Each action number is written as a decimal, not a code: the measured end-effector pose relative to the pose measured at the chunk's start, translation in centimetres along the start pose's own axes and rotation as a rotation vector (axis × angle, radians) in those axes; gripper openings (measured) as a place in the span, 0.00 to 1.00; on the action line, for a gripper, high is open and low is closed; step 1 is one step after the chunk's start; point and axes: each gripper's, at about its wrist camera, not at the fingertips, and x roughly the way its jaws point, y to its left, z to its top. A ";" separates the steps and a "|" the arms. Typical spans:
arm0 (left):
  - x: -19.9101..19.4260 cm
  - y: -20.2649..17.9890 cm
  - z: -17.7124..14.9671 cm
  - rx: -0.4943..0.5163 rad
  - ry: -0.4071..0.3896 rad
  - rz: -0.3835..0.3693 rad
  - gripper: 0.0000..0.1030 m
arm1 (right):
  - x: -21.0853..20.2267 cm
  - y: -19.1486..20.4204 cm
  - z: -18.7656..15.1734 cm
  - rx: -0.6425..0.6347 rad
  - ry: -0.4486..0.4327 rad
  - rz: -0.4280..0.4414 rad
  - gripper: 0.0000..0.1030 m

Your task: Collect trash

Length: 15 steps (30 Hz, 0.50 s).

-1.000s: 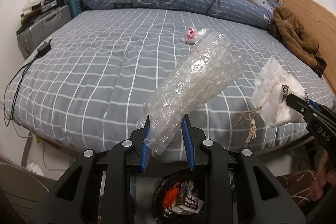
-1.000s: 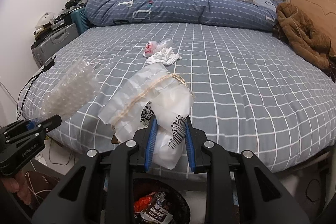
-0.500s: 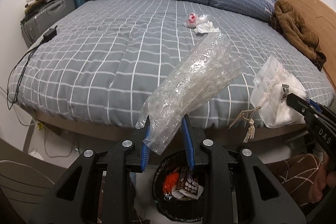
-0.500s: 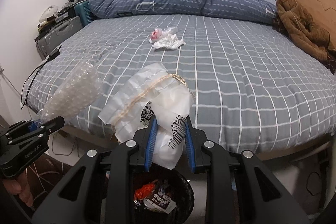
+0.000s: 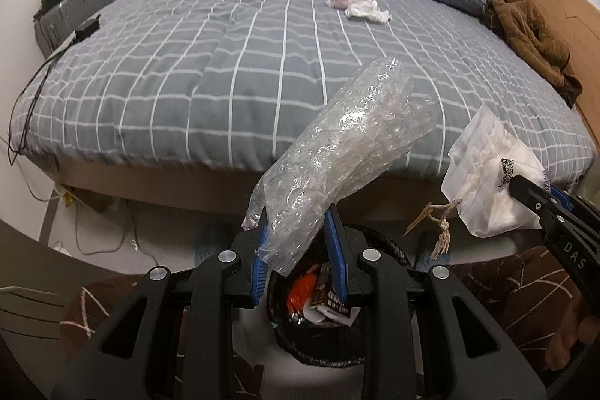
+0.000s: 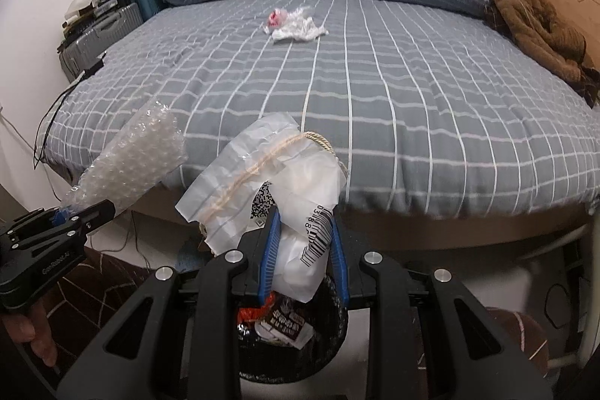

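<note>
Your left gripper (image 5: pixel 296 246) is clenched on the bubble wrap (image 5: pixel 348 152), and your right gripper (image 6: pixel 302 238) grasps the white bag (image 6: pixel 281 182). Both hang off the bed's near edge, above the bin (image 6: pixel 296 336) on the floor, so I judge you hold them there for dropping. The bin mouth is narrow and already has trash inside. More trash (image 6: pixel 296 25) lies toward the bed's far edge.

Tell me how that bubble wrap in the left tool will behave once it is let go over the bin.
The bubble wrap juts up from the left tool without drooping, so it seems fairly springy and probably very light. It would likely drift rather than drop straight into the trash bin. Its length may let it catch on the rim.
</note>
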 end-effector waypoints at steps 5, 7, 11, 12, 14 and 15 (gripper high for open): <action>0.7 0.5 -1.8 -0.003 0.039 0.001 0.26 | 0.7 -0.1 -1.5 0.013 0.039 -0.004 0.24; 1.0 0.6 -2.3 -0.006 0.055 -0.002 0.26 | 1.0 -0.1 -2.0 0.017 0.058 -0.001 0.24; 1.9 0.7 -3.2 -0.008 0.085 -0.005 0.26 | 2.1 0.1 -3.2 0.006 0.091 -0.010 0.24; 2.1 0.8 -3.4 -0.007 0.089 -0.005 0.26 | 2.3 0.1 -3.4 0.003 0.097 -0.011 0.24; 2.8 0.8 -3.8 -0.003 0.102 0.001 0.26 | 3.0 0.2 -4.2 0.000 0.114 -0.015 0.24; 3.1 0.8 -4.1 0.002 0.108 0.003 0.26 | 3.4 0.2 -4.4 -0.001 0.123 -0.015 0.24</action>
